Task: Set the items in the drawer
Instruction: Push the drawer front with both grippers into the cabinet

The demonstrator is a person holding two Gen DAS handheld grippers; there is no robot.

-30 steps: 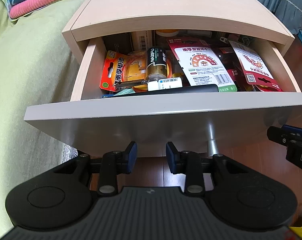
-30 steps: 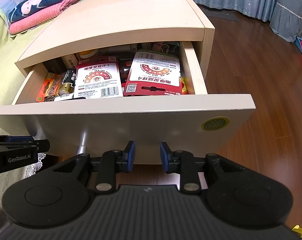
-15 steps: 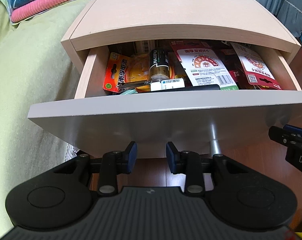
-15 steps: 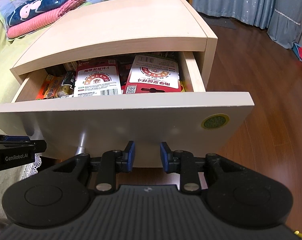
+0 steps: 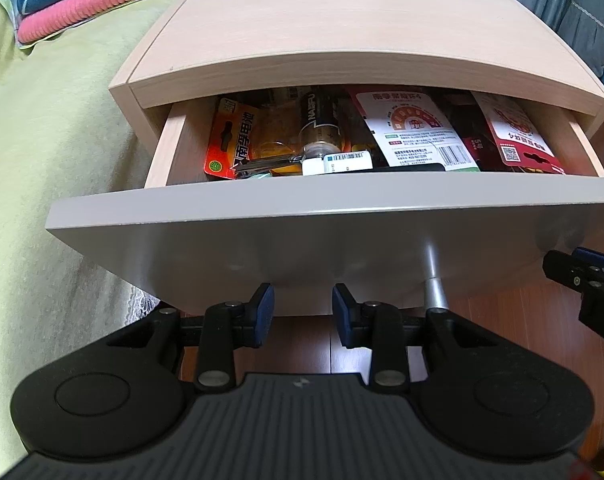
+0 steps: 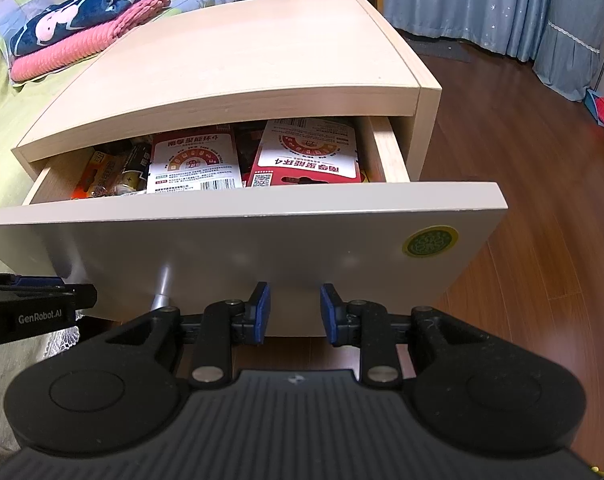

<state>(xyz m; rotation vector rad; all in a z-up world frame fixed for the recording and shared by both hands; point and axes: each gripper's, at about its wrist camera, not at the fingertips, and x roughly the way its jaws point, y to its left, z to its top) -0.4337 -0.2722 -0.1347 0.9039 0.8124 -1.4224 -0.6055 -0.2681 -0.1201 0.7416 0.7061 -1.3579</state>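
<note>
Both the left gripper (image 5: 302, 312) and right gripper (image 6: 290, 308) hang parted and empty below the drawer front (image 6: 238, 240), so an uneven push risks jamming the battery packs (image 6: 194, 164) inside.

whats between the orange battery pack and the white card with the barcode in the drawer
In the left wrist view, a black and gold battery lies between the orange battery pack and the white barcode card, with a small white box in front.
</note>
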